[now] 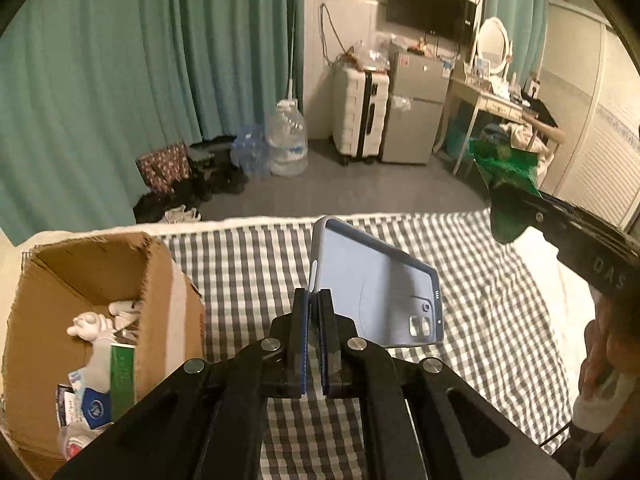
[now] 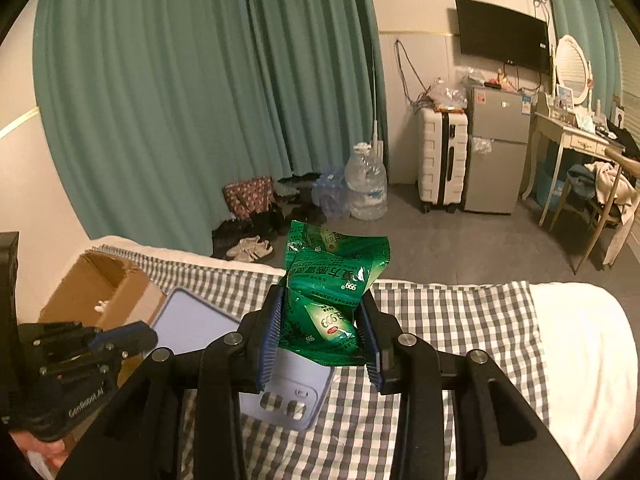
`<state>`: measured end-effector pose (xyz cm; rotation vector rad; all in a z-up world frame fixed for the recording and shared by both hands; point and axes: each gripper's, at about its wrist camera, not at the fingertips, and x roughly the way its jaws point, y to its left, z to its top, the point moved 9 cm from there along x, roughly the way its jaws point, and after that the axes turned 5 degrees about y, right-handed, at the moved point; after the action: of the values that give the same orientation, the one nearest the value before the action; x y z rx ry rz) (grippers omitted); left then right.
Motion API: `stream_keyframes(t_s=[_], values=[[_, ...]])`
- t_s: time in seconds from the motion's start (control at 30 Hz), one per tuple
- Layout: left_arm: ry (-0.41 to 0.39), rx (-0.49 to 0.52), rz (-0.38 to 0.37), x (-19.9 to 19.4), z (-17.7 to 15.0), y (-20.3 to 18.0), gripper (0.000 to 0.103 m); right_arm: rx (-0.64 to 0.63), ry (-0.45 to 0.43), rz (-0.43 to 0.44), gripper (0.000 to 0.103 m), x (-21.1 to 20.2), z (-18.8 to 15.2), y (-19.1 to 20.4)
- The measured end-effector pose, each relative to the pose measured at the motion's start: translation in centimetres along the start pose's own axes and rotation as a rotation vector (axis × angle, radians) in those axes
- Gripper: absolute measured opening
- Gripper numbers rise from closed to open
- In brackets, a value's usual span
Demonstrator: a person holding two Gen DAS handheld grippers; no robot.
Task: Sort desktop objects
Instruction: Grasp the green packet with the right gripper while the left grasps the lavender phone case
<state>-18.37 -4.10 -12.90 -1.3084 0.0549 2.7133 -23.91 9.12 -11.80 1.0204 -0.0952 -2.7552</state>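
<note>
Glossy foil packet [image 2: 334, 288], cardboard box [image 1: 100, 304]

The cardboard box [image 1: 100, 320] blocks the left; checked bedding [image 1: 480, 300] lies open to the right.

A lived-in bedroom is shown. A bed in checked sheet [image 2: 440, 320] fills the near ground. Teal curtains [image 1: 120, 80] are hung along the far left wall. A wall-mounted television [image 1: 430, 8], small fridge [image 1: 416, 108], white suitcase [image 1: 360, 112] and dressing table with oval mirror [image 1: 491, 44] are seen far right; shoes [image 2: 250, 249] and water jugs [image 1: 287, 140] are left on the floor.
</note>
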Motion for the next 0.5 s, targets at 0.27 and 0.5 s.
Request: stream_keyframes(t_s=[0.27,0.5], values=[[-0.076,-0.025,0.007,-3.8,0.8,1.0,0.003,0.012,-0.070,-0.014,0.036,-4.4,0.6,1.5],[-0.144,-0.052,0.013,-7.6,1.3,2.4,0.003,0.009,-0.103,-0.046,0.036,-7.5,1.1,2.2]])
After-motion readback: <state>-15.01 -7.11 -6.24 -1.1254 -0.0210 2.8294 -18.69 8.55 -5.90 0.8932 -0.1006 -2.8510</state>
